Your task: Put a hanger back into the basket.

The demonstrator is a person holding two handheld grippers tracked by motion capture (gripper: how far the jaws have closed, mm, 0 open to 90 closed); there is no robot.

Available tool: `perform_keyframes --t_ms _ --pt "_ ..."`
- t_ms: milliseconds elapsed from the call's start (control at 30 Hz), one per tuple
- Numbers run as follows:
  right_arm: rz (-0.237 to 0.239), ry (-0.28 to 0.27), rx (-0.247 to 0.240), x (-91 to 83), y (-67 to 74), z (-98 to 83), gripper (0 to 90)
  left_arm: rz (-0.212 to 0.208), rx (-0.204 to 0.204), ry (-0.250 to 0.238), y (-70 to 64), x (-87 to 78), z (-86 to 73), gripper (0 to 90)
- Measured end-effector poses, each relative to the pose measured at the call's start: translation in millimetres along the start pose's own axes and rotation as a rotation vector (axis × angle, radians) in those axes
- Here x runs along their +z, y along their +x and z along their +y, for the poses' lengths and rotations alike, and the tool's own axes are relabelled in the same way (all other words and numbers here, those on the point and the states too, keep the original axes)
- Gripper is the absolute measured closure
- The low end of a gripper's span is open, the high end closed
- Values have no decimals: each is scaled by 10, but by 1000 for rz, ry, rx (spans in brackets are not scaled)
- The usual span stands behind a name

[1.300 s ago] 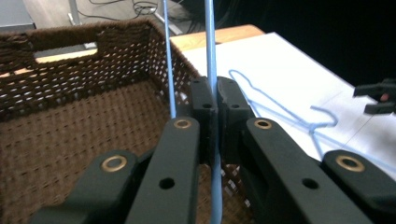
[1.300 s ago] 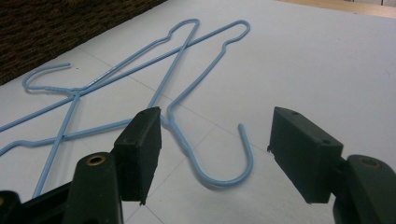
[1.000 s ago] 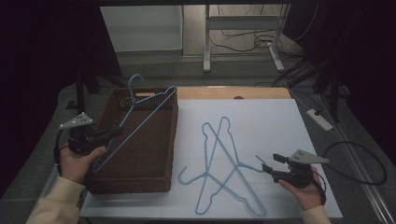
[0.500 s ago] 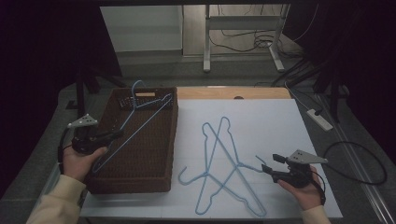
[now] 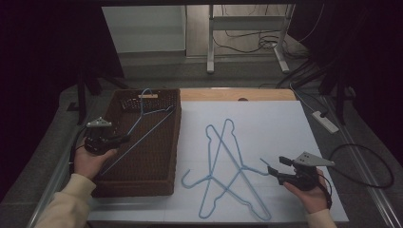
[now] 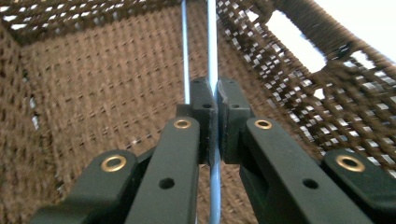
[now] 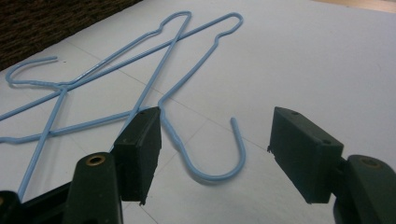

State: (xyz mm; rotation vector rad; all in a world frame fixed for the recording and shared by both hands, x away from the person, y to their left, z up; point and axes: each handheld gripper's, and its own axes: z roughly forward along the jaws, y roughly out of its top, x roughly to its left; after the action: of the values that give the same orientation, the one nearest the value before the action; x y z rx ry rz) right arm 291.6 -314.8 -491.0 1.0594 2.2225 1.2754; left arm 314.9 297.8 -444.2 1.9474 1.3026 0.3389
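Your left gripper point(image 5: 124, 139) has its fingers clamped on a blue wire hanger point(image 5: 142, 129), which slants inside the brown woven basket point(image 5: 135, 181) near its left wall. Your right gripper point(image 5: 269, 168) hovers with fingers spread apart just beside the hook of the crossed hangers point(image 5: 228, 166) on the white counter point(image 5: 285, 128), with bare surface beyond.
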Motion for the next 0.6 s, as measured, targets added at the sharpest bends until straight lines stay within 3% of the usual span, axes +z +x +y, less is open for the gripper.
perform_keyframes --t_ms 67,167,233,467,600 --pt "0 2 0 3 1 0 348 43 3 39 3 28 3 866" --pt "1 8 -3 15 7 -1 348 67 1 56 1 41 3 865" --pt "2 9 -4 19 12 -2 348 139 20 95 -13 71 2 864" --pt "3 13 -2 23 10 -5 347 211 20 158 8 146 19 864" --pt "4 17 -7 34 11 -6 346 234 -3 189 53 184 16 861"
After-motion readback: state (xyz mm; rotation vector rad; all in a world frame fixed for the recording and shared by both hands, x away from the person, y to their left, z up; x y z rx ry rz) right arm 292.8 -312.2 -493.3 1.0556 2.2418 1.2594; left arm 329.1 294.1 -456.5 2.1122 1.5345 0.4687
